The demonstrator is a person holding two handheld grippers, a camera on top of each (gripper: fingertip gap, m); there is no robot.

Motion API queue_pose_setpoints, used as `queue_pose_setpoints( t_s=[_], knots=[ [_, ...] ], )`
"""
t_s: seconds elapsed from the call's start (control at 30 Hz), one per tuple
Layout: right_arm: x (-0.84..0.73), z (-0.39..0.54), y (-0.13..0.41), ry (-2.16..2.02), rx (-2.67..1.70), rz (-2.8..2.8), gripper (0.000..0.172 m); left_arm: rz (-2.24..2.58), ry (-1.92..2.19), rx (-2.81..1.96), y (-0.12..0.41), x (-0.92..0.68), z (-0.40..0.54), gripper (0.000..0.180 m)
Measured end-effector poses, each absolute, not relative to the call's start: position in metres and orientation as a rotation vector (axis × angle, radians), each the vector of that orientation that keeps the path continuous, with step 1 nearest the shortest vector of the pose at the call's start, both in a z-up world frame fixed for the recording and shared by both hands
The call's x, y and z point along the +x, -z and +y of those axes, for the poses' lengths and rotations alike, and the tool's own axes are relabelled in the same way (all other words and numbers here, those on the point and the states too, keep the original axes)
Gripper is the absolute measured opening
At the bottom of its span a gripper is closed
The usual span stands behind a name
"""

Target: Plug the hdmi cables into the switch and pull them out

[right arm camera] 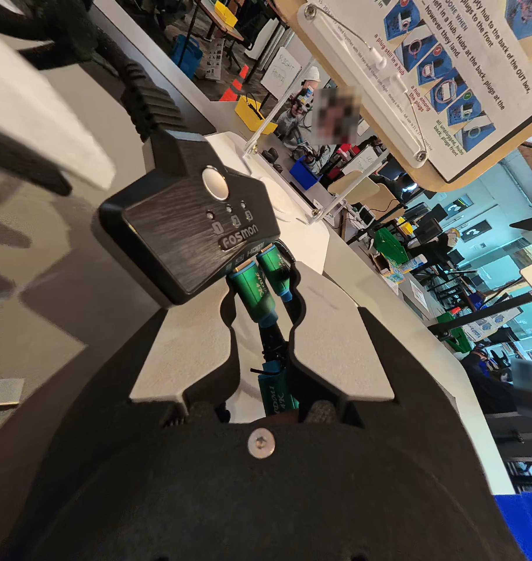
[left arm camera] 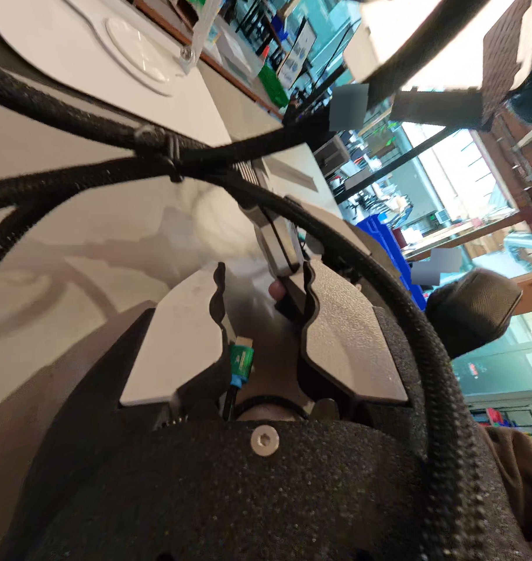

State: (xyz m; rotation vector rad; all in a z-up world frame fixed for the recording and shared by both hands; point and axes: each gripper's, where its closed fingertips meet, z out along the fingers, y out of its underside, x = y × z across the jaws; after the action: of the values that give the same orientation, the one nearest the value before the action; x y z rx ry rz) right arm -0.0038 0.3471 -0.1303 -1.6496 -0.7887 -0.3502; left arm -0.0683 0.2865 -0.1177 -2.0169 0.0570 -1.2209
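Black brushed-metal switch box (right arm camera: 185,230) sits pinched at the right gripper's (right arm camera: 260,291) tips, green plugs (right arm camera: 252,291) pointing back between its fingers; left gripper (left arm camera: 263,291) spread.

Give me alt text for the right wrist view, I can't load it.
The right gripper reaches toward a black switch box with two green plugs in its near edge; the plugs lie between its white fingers, contact unclear. A black braided cable leaves the box's far end over a white table.
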Motion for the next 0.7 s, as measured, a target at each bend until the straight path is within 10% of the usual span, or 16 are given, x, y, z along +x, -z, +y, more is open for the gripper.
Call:
queue_pose_setpoints(
  t_s=[0.7],
  knots=[
    [0.016,0.349,0.117,0.301,-1.708,-0.546,0.032,-0.186,1.89,-1.85,0.111,-0.043,0.271,0.049]
  ],
)
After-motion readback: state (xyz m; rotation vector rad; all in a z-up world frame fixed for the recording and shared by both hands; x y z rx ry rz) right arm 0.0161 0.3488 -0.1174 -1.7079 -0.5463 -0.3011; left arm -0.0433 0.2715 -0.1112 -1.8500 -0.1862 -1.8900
